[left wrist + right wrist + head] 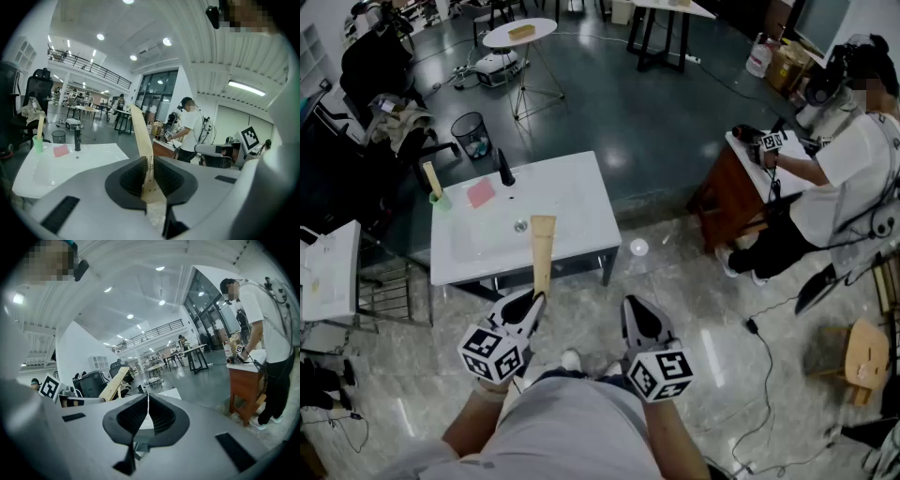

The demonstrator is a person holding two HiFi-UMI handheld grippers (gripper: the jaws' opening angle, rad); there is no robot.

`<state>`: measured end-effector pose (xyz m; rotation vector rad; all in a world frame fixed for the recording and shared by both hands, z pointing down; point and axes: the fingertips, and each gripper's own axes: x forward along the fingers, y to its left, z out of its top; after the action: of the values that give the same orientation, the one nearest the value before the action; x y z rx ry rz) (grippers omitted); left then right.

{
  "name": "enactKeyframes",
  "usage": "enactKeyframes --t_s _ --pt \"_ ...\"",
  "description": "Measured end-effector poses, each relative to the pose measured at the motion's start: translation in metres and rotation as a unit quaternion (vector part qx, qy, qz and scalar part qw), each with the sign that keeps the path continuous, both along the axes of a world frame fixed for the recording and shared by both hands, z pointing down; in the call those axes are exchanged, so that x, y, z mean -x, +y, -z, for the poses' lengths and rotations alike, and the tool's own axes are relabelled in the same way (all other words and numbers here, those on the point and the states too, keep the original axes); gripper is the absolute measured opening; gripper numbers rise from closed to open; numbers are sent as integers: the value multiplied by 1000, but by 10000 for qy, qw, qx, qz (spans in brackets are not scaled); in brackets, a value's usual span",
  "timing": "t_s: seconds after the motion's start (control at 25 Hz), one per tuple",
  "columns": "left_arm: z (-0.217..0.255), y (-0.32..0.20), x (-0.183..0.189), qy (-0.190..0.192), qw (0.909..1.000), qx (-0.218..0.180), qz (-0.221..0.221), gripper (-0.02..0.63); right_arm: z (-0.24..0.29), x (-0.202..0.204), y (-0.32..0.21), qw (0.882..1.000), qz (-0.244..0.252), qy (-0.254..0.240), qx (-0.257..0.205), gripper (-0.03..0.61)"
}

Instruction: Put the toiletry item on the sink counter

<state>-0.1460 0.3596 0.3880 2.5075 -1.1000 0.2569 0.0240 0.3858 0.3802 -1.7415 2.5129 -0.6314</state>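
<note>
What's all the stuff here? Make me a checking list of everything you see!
Surface: white sink counter, basin bare, black faucet at the back.
Job's things: flat tan toiletry item, held in front of the counter, not yet set down.
Clutter: green cup with a stick in it, pink pad beside it.
Grippers: left tool shut on the toiletry item; right tool shut, empty.
Cables: black cable on the floor at right.
Surroundings: another person at a brown desk, bin, round table.

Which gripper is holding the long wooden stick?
The left gripper: its jaws are clamped on the wooden stick, which points toward the sink. The right gripper is shut with nothing in it.
</note>
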Motion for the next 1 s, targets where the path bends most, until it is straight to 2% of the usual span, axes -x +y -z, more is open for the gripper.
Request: enactKeyframes --t_s 0.48,0.64,1.0 --pt "-5 -30 40 96 9999 39 -91 55 3 42 -29 9999 -95 130 -4 23" --pt "-9 -35 52 174 9997 2 -187 55 3 48 -31 9993 -313 -79 -167 23" --pt "-18 -56 59 187 9995 10 -273 54 -16 51 -46 9987 -501 -51 -9 23"
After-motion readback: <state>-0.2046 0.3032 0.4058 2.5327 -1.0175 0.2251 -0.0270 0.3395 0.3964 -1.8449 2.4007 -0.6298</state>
